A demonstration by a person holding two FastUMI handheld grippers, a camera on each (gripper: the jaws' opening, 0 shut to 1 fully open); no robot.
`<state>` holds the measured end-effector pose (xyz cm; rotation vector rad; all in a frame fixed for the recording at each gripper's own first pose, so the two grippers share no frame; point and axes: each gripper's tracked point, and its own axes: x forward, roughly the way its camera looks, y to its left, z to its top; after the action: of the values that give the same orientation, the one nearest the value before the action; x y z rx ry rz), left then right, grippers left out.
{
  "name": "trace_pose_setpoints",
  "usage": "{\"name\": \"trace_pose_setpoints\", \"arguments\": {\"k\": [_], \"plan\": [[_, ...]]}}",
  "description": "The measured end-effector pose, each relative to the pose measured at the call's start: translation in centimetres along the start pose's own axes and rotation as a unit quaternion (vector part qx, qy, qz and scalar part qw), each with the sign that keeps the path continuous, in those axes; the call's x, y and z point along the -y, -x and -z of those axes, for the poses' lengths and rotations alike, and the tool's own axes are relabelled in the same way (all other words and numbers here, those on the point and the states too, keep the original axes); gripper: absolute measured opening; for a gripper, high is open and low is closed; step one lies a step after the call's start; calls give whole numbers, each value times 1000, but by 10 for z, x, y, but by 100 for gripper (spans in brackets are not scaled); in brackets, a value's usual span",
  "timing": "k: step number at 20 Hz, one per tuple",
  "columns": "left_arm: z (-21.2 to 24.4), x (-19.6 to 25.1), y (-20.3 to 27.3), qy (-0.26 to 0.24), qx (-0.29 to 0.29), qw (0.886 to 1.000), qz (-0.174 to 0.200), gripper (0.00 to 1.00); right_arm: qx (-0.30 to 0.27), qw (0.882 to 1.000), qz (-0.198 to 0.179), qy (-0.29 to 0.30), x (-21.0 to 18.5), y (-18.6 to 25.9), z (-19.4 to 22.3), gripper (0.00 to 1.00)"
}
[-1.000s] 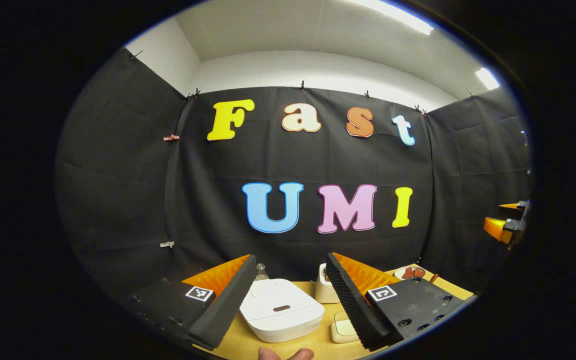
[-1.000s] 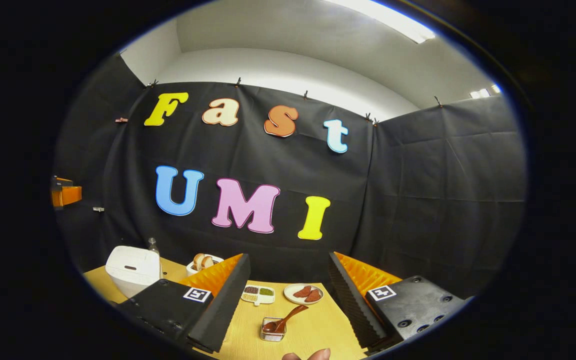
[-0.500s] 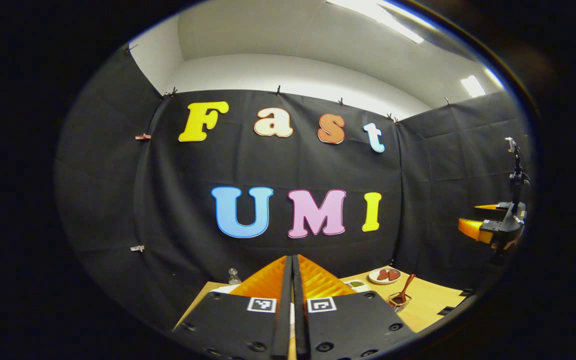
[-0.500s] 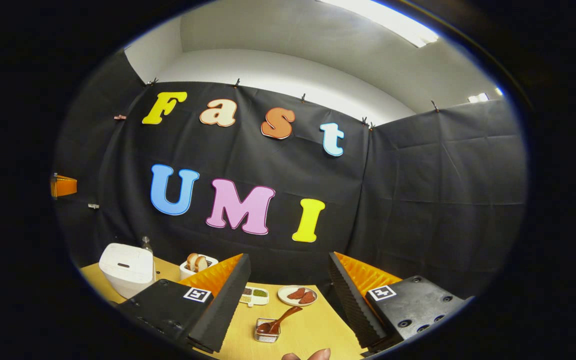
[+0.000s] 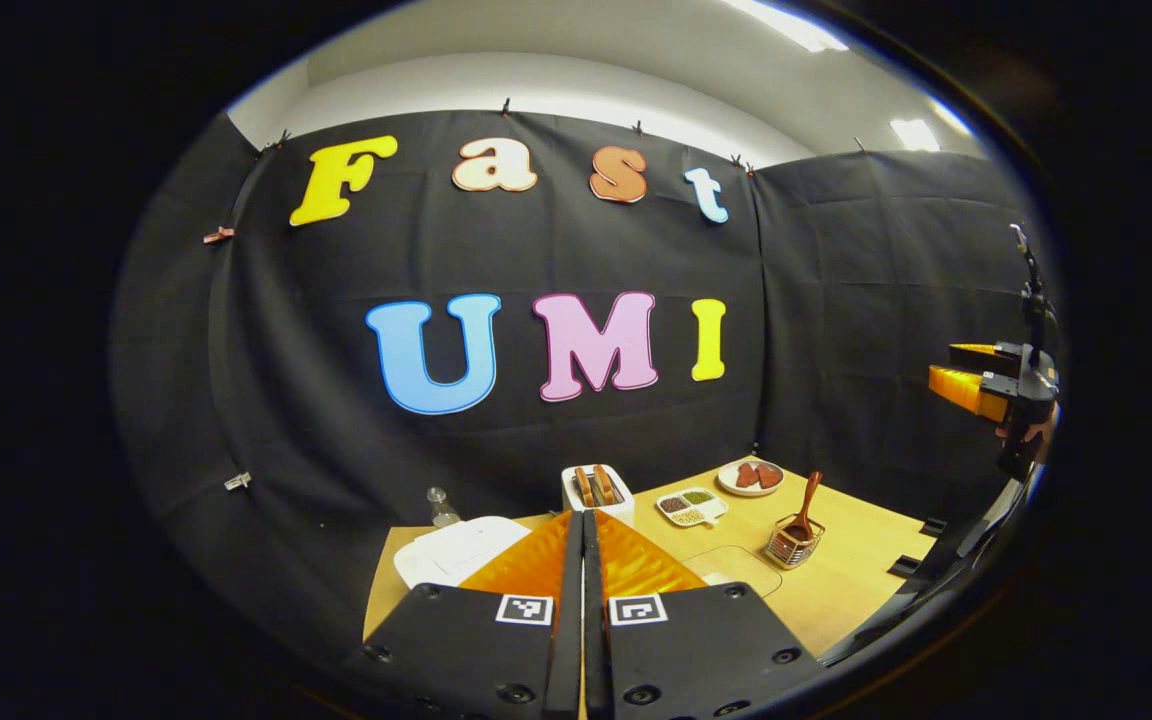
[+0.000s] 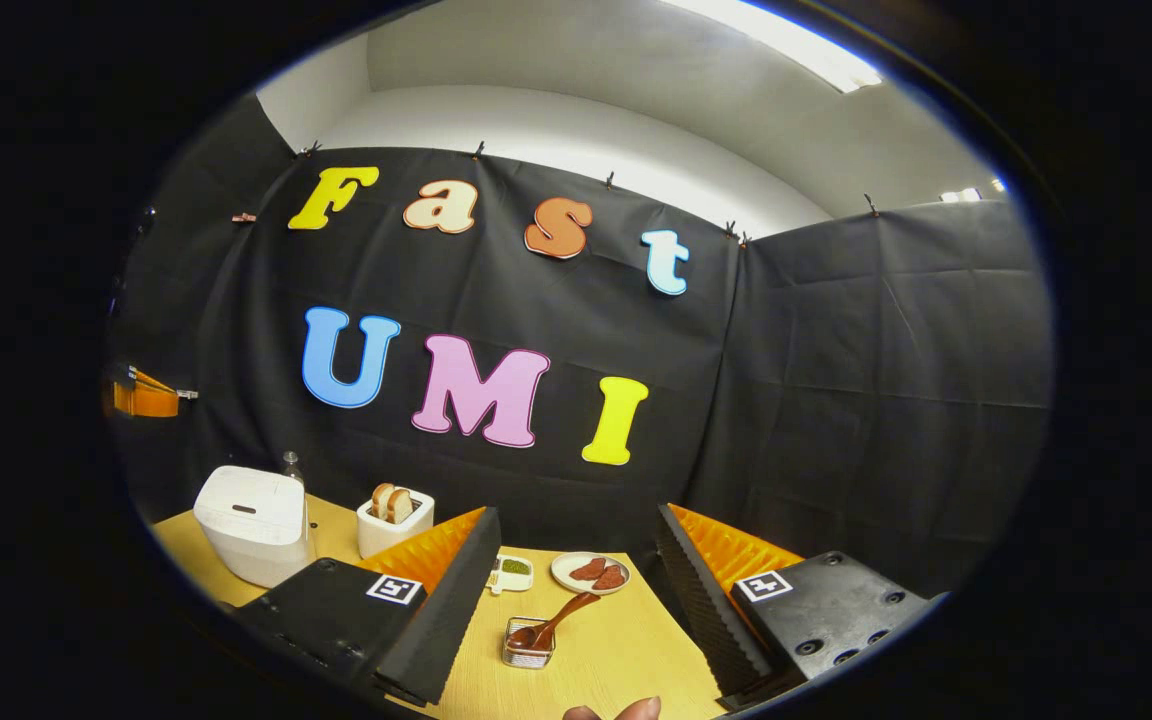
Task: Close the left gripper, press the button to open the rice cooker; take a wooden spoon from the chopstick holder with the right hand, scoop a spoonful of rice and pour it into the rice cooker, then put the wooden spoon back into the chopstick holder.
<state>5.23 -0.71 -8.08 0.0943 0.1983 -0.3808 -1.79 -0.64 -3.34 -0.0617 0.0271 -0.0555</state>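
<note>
My left gripper [image 5: 584,516] is shut with nothing between its fingers, held above the near side of the table. The white rice cooker [image 5: 451,548] lies just left of its tips, partly hidden behind the left finger. In the right gripper view the rice cooker [image 6: 251,520] stands at the far left with its lid down. My right gripper [image 6: 576,516] is open and empty, well above the wire chopstick holder [image 6: 528,645], in which the wooden spoon [image 6: 564,617] leans. From the left gripper view the chopstick holder [image 5: 791,545] and wooden spoon [image 5: 808,497] sit right of centre.
A toaster [image 6: 394,520] with bread slices stands beside the cooker, and a small glass bottle [image 5: 441,505] behind it. A divided dish of grains [image 5: 693,505] and a plate of red pieces [image 6: 591,573] lie toward the back wall. The wooden table [image 5: 856,580] ends at the right.
The left gripper went from open to shut, then pulled back and turned right, so the cooker slid to its lower left. The right gripper stayed open and barely shifted.
</note>
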Motion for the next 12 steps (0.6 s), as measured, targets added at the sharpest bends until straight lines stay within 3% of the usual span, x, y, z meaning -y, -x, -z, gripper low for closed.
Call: {"name": "trace_pose_setpoints", "arguments": {"k": [12], "plan": [[69, -78, -92, 85, -88, 992, 19, 7, -11, 1000, 5, 9, -5, 25, 13, 98]]}}
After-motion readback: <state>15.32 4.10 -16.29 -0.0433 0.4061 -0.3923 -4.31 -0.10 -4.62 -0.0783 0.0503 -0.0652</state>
